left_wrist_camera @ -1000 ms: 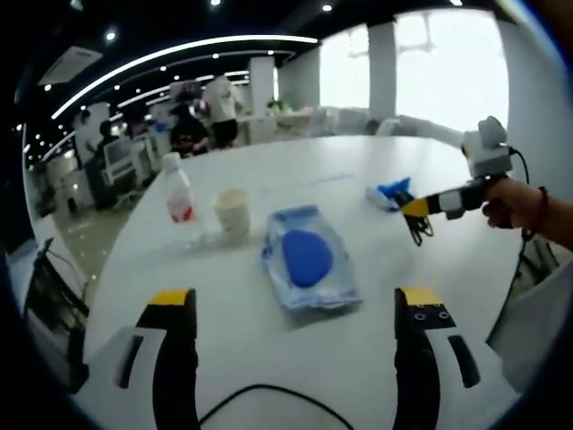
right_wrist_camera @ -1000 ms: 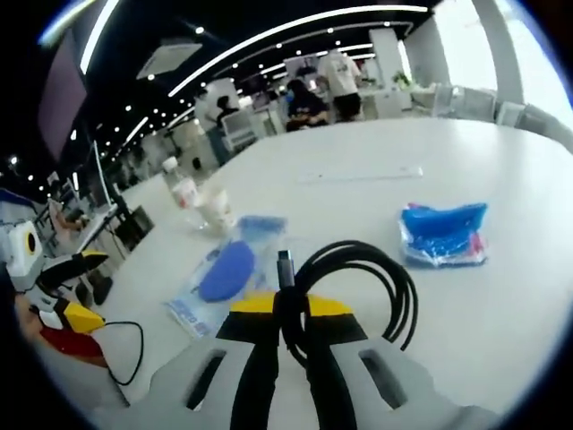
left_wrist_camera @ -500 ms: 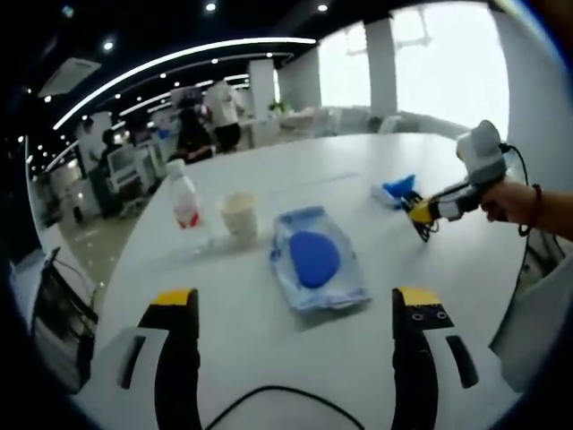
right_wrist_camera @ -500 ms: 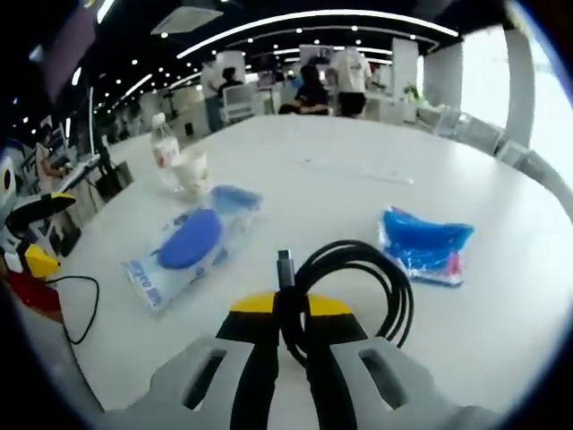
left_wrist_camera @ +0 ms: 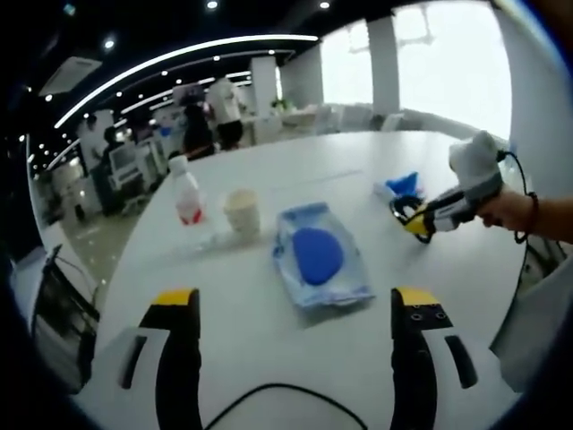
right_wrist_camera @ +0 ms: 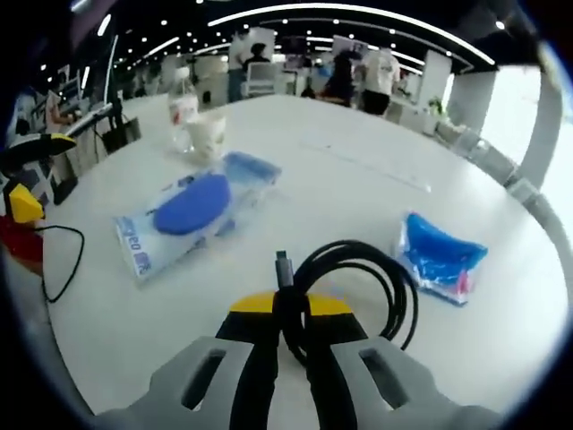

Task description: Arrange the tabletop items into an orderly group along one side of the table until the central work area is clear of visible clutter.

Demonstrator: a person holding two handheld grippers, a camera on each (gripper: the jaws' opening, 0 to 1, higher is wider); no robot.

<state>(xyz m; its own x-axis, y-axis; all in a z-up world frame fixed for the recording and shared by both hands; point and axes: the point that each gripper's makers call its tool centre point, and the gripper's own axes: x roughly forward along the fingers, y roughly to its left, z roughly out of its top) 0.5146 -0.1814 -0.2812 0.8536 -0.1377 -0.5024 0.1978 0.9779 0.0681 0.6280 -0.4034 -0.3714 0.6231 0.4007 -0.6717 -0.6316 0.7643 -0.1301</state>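
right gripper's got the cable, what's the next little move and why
Probably carry the coiled black cable toward one side of the table and set it down beside the small blue packet. The right gripper is shut on the cable, which hangs over the open middle, while the left gripper is open and holds nothing.

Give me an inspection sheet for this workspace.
Surface: white table, round-edged.
Job's things: bottle and cup side by side; wipes pack mid-table; blue pouch near the far edge.
Clutter: nothing seen beyond these.
Grippers: left tool open, holding nothing; right tool shut on coiled cable.
Cables: thin black lead on the table by the left tool.
Surroundings: open office, people standing behind.
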